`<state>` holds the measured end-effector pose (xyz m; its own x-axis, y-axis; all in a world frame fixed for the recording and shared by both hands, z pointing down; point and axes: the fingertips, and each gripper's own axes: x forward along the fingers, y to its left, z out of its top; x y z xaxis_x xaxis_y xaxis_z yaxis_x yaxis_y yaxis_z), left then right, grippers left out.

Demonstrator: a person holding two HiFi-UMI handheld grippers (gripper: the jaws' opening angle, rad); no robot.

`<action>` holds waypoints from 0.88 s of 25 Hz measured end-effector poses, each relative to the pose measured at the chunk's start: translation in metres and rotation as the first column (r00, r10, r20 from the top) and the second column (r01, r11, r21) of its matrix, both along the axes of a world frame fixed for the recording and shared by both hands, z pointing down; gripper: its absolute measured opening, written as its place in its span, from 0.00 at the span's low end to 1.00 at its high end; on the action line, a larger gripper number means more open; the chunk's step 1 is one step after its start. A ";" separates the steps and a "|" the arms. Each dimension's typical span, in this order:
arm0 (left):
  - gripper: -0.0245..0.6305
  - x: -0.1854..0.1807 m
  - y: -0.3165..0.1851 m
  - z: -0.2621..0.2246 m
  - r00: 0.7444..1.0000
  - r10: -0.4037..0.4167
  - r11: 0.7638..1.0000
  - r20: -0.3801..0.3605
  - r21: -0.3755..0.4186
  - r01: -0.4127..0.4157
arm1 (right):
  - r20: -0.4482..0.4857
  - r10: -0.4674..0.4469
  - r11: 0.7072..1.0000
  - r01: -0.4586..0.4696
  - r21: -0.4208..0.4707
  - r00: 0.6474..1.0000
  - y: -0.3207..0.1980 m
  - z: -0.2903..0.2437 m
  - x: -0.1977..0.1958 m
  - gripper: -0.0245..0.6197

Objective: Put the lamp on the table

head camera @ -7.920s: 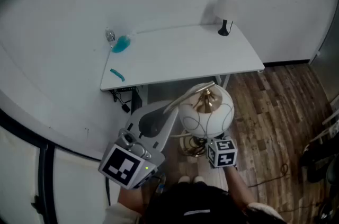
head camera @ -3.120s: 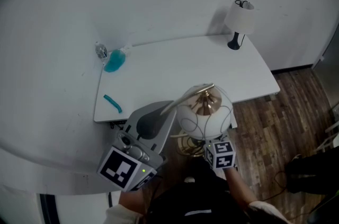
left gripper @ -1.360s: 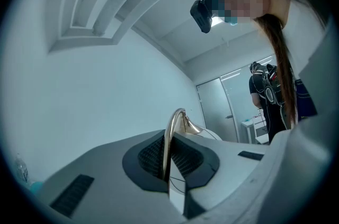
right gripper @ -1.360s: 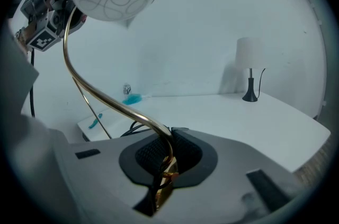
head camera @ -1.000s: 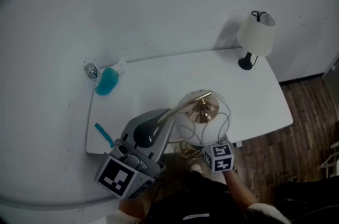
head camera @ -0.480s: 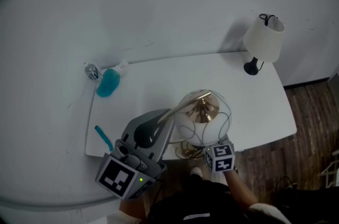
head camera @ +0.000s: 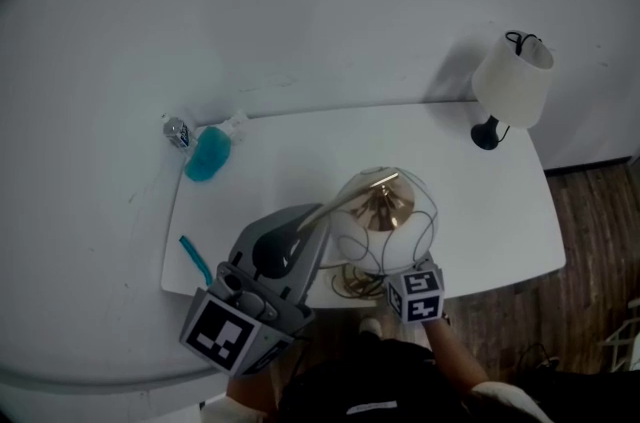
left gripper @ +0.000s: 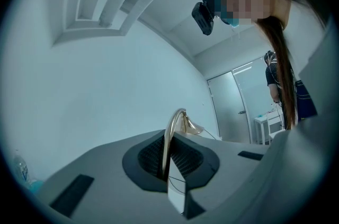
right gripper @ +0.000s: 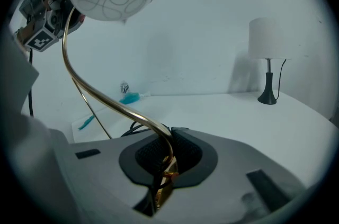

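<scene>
The lamp has a white globe shade [head camera: 385, 219] with thin line patterns and a curved gold arm [head camera: 345, 198]. It hangs over the front edge of the white table [head camera: 300, 161]. My left gripper [left gripper: 172, 164] is shut on the upper gold arm [left gripper: 168, 143], left of the shade. My right gripper [right gripper: 167, 162] is shut on the gold stem [right gripper: 159, 138] low down near the base; in the head view only its marker cube [head camera: 415, 294] shows. The gold base and coiled cable [head camera: 352, 283] sit at the table's front edge; whether they touch it is hidden.
A small black-stemmed lamp with a white shade [head camera: 512, 81] stands at the table's back right corner. A teal bottle [head camera: 205, 154] and a small jar [head camera: 178, 131] are at the back left, a teal pen [head camera: 194, 258] at the front left. Wooden floor [head camera: 600, 241] lies to the right.
The table has come nearer under the lamp; the lamp went from above the floor to above the table's front edge. Both grippers kept their hold.
</scene>
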<state>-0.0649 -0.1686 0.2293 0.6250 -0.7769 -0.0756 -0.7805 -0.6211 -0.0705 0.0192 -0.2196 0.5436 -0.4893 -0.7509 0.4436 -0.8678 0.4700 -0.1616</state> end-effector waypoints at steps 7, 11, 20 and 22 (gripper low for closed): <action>0.06 -0.001 -0.003 0.002 1.000 -0.026 1.000 0.000 0.001 0.026 | 0.005 -0.020 1.000 0.020 0.009 1.000 -0.009 0.001 -0.003 0.06; 0.06 -0.001 -0.003 0.002 0.999 -0.039 0.999 0.000 0.003 0.039 | 0.010 -0.035 0.999 0.035 0.011 0.999 -0.010 0.001 -0.006 0.06; 0.06 0.005 0.007 0.004 0.998 -0.065 0.998 0.011 0.010 0.064 | 0.001 -0.051 0.999 0.051 0.020 0.999 -0.009 0.001 0.000 0.06; 0.06 0.005 0.007 0.004 0.998 -0.068 0.998 0.009 0.013 0.068 | 0.001 -0.052 0.998 0.052 0.025 0.999 -0.010 0.001 0.000 0.06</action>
<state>-0.0597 -0.1615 0.2332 0.5718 -0.8165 -0.0800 -0.8200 -0.5659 -0.0858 0.0193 -0.2297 0.5448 -0.5282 -0.7353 0.4246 -0.8421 0.5179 -0.1506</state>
